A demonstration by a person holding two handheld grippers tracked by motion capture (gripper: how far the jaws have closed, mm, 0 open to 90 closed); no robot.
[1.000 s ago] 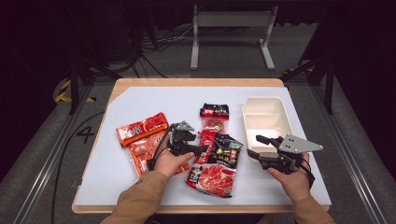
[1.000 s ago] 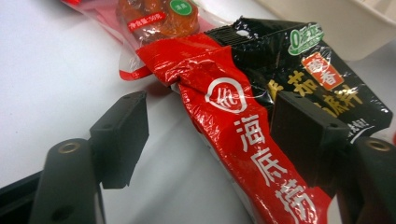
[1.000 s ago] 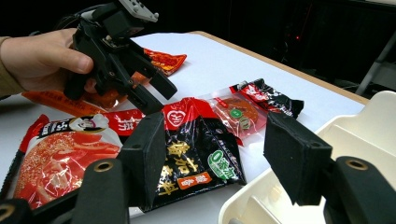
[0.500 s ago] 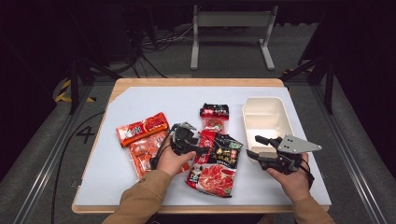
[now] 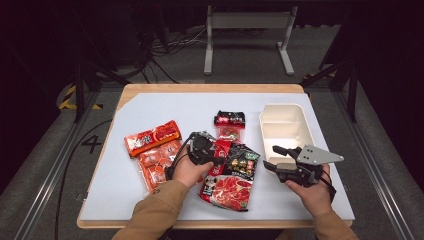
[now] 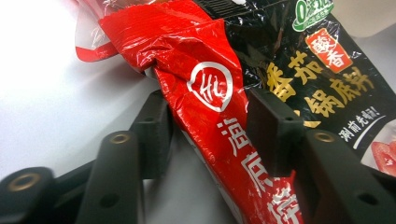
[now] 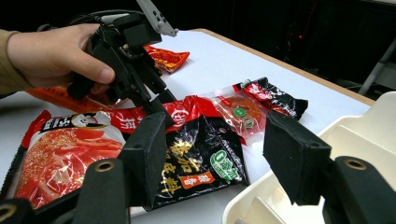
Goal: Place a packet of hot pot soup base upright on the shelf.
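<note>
My left gripper (image 5: 202, 148) is down on a long red packet (image 5: 218, 149) in the middle of the table. In the left gripper view its jaws (image 6: 210, 126) pinch the crumpled red packet (image 6: 210, 93) from both sides. A black and red pouch (image 5: 235, 175) lies against the packet's right edge. My right gripper (image 5: 274, 157) hovers open with nothing in it, just in front of the white box (image 5: 285, 131). From the right gripper view (image 7: 217, 154) I see the left gripper (image 7: 156, 100) on the red packet (image 7: 187, 108).
An orange packet (image 5: 152, 137) and a clear pack of red pieces (image 5: 155, 167) lie left of my left hand. A small black and red packet (image 5: 230, 119) and a clear sachet (image 5: 229, 134) lie behind the red packet. The white box is empty.
My left gripper has shifted slightly right and settled onto the red packet. The right gripper has hardly moved.
</note>
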